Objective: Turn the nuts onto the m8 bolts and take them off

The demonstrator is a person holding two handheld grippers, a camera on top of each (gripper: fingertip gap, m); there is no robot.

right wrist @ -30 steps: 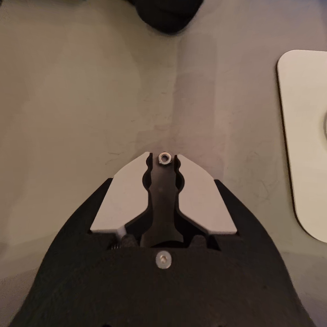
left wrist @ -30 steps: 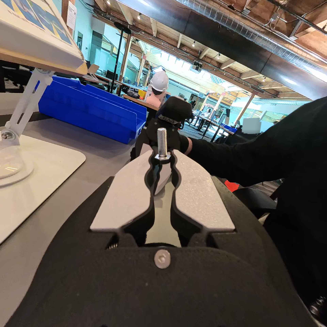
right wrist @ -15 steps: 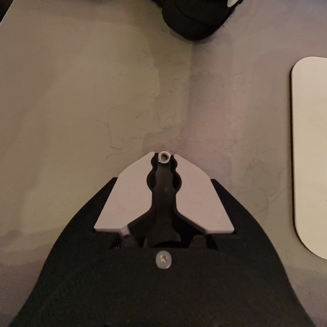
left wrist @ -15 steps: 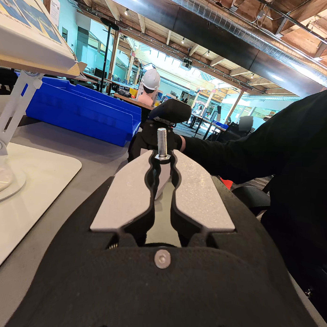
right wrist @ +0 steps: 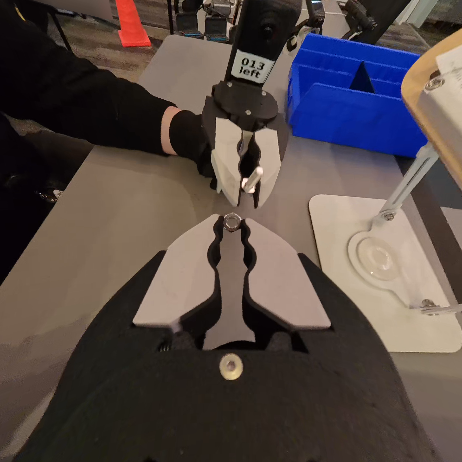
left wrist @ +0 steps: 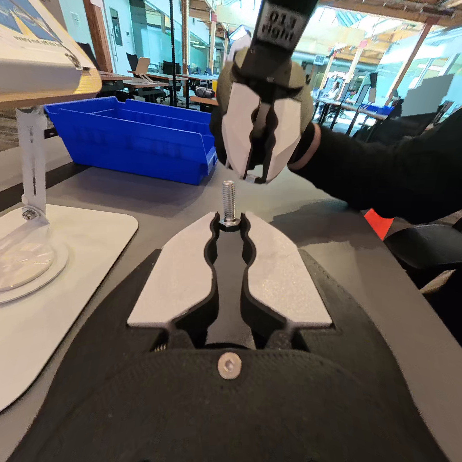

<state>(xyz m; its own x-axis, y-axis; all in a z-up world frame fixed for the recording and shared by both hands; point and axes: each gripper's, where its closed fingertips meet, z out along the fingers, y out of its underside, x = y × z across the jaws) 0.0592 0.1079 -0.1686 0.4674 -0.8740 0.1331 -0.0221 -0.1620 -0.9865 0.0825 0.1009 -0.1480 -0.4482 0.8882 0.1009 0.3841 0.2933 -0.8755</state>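
In the left wrist view, a silver bolt [left wrist: 229, 203] is pinched by its head between the tips of the left gripper [left wrist: 229, 225], both fingers [left wrist: 185, 262] being pressed against the head while the threaded shaft stands upright above the grey worktop [left wrist: 155, 200]. Just above and to the right of the bolt's tip, the right gripper [left wrist: 253, 178] is seen pointing downward, carried by a gloved hand [left wrist: 303, 140] in a black sleeve, with a small silver nut [left wrist: 250, 178] caught at its fingertips; nut and bolt are near each other but apart. A blue bin [left wrist: 130, 140] is set farther back on the worktop, and a white stand base [left wrist: 82, 240] lies at the left. In the right wrist view, the nut [right wrist: 232, 222] is held flat between the tips of the right gripper [right wrist: 231, 223], its hole facing the camera and a finger [right wrist: 280, 270] closed against each side. Just beyond it, the left gripper [right wrist: 246, 190] is seen facing back with the bolt [right wrist: 252, 179] clamped between its fingers, the shaft angled up and to the right. The blue bin [right wrist: 350, 117] is seen at the upper right, the white stand base [right wrist: 350, 225] at the right, and an orange cone [right wrist: 132, 25] on the floor behind.
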